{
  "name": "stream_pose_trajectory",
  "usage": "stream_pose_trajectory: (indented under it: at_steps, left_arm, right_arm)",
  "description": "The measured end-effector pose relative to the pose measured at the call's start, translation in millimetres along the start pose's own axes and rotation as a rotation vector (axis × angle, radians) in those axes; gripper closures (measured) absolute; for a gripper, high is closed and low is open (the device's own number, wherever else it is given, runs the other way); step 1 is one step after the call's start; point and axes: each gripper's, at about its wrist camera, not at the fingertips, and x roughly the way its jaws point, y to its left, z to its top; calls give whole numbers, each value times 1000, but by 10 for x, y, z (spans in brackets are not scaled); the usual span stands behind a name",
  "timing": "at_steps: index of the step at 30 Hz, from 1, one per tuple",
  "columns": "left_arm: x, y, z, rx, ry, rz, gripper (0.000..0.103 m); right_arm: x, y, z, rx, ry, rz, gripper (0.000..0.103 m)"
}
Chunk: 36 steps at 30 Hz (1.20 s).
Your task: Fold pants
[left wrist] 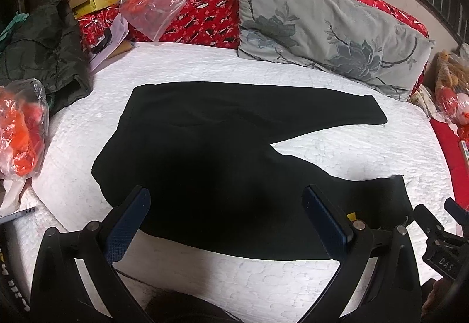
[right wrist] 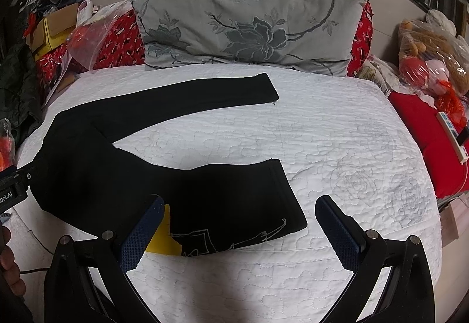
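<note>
Both tools wide open, holding nothing: left tool [left wrist: 225, 223], right tool [right wrist: 240, 223]. Pants [right wrist: 117, 165] splayed on bed [right wrist: 337, 147]; far leg toward 1 o'clock. Risk: single-layer pinch, bunched fold.

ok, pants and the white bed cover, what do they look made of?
Pants: matte black, likely a soft knit or cotton blend; lie limp and flat, no sheen. Bed cover: white quilted fabric, probably cotton; stitched wavy pattern and puffy texture show.

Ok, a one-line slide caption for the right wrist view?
Open right gripper poised over the near leg of black pants spread in a V on a white quilted bed.
</note>
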Motion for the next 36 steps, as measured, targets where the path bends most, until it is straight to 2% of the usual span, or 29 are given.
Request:
stream_pose_trajectory:
  at_steps: [19,24,26,29,33,36]
  left_arm:
    - [76,-46,86,5,5,0,0]
    - [220,-10,222,-2,63,0,0]
    - [320,62,342,-24,110,-20,0]
    - [454,252,654,-63,135,-38,0]
    - [670,583,1183,-100,180,-10,0]
    - [936,997,1658,-153,232,6,0]
  right_arm:
    - [99,-28,26,9,13,2,0]
    - [179,-89,118,16,27,16,0]
    - [233,-187,263,36,31,30,0]
    - [315,-349,497,71,24,63,0]
    - [626,-587,1054,84,31,56,0]
    - [943,-643,1360,68,64,64,0]
